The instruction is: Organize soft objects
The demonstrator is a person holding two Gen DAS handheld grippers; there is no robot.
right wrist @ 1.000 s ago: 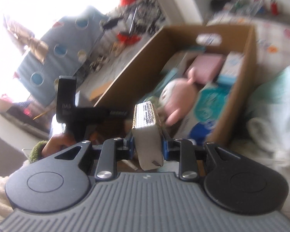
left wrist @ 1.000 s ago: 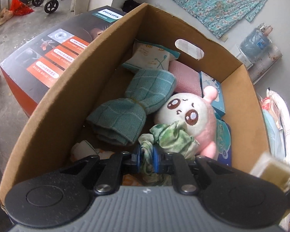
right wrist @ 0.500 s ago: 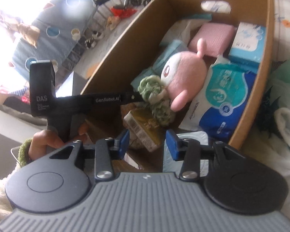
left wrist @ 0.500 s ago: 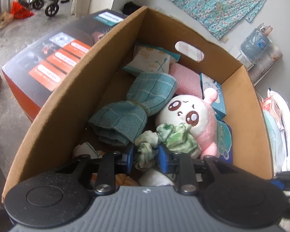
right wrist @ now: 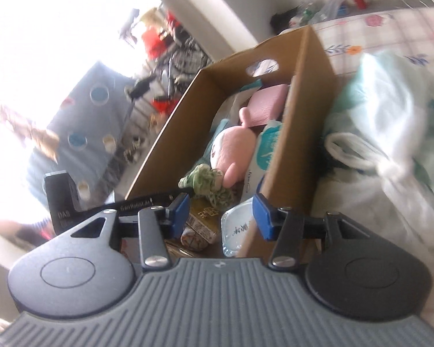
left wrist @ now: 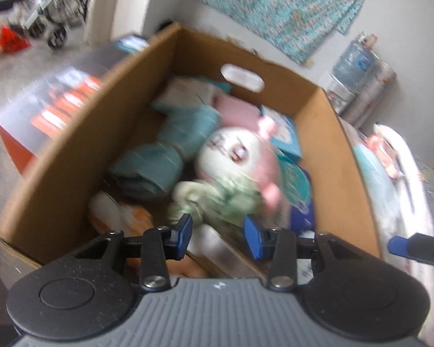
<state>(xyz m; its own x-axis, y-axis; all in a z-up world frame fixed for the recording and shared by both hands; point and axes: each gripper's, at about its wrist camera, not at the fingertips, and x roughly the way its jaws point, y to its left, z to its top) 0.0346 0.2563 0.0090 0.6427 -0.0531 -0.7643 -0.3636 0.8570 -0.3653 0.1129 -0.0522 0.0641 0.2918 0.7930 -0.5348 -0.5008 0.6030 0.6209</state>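
- Left gripper (left wrist: 217,232): jaws have just been opening, nothing between the pads now. Green cloth (left wrist: 217,199) is lying released in the box (left wrist: 338,156), just past the fingertips, against the plush (left wrist: 243,156).
- Right gripper (right wrist: 220,217): jaws have just been opening too, gripping nothing. Small gold pack (right wrist: 202,219) is sitting low at the near end of the box, beyond the tips.
- Progress, judging: box is filling up and both last drops are looking done. Teal towel (left wrist: 165,159), pink pad (left wrist: 240,112), tissue packs, plush and cloth are all lying inside.
- Left to do, judging: soft stuff is piling up outside to the right of the box – white bag with handles (right wrist: 353,150) and pale bedding (right wrist: 396,115) in the right view. Can't tell which of it is meant to go in.
- Around: printed orange carton (left wrist: 58,104) is standing beside the left wall of the box, water jug (left wrist: 353,60) behind it, patterned cloth hanging on the wall.
- In the way: the two grippers are working close together over the near end; left tool's arm is crossing the right view just ahead of the right jaws. Box walls are standing tall, so reaching in means going over the rim.
- Left view is motion-blurred; small items at the near end are hard to tell.
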